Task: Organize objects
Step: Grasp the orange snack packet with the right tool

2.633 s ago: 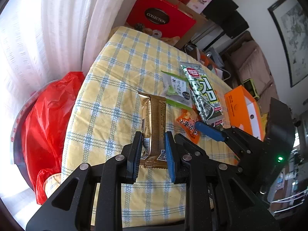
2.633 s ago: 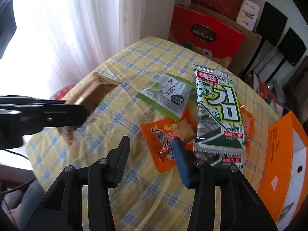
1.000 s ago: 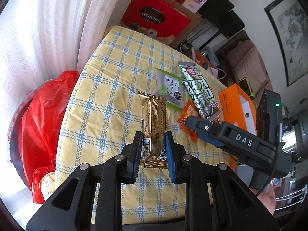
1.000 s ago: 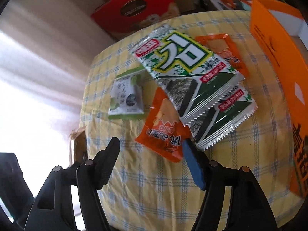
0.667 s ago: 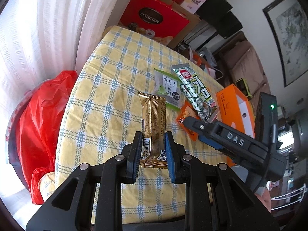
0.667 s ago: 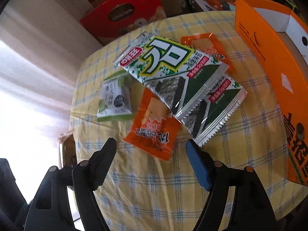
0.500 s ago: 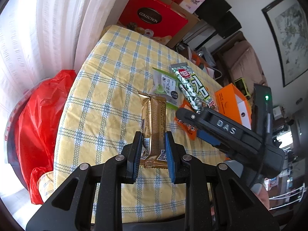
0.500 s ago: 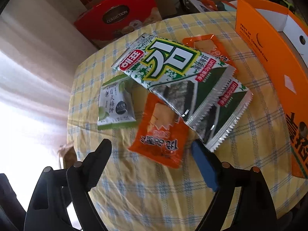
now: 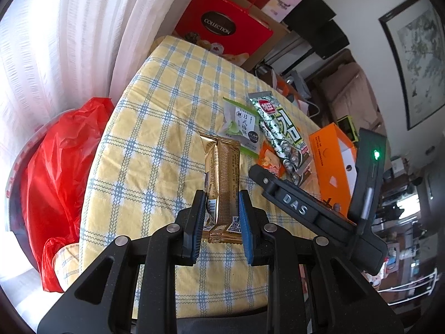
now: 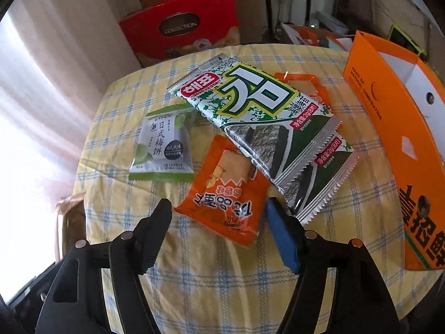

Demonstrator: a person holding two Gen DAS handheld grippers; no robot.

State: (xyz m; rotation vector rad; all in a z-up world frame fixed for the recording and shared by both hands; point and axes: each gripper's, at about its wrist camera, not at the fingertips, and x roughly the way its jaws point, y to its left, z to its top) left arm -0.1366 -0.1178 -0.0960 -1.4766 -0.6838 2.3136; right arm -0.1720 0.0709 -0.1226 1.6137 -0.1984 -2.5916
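My left gripper [image 9: 221, 199] is shut on a gold snack bar [image 9: 222, 172] and holds it above the yellow checked table [image 9: 155, 150]. My right gripper [image 10: 218, 208] is open, its jaws on either side of the near end of an orange cracker packet [image 10: 226, 192]. Beyond that lie a green-and-white plum cake packet [image 10: 162, 144], stacked green seaweed packs [image 10: 264, 119] and a second orange packet [image 10: 306, 83] partly under them. The right gripper's body [image 9: 306, 208] shows at the right of the left wrist view. The gold bar shows dimly at the left edge of the right wrist view [image 10: 69, 220].
An open orange box [image 10: 395, 128] stands at the table's right edge. A red gift box [image 10: 183, 36] stands behind the table by the white curtain [image 9: 69, 41]. A red plastic bag [image 9: 55, 172] sits on the floor to the table's left.
The right gripper has swung and moved in toward the orange cracker packet, which now lies between its open jaws. The left gripper still holds the gold bar, nearly unmoved.
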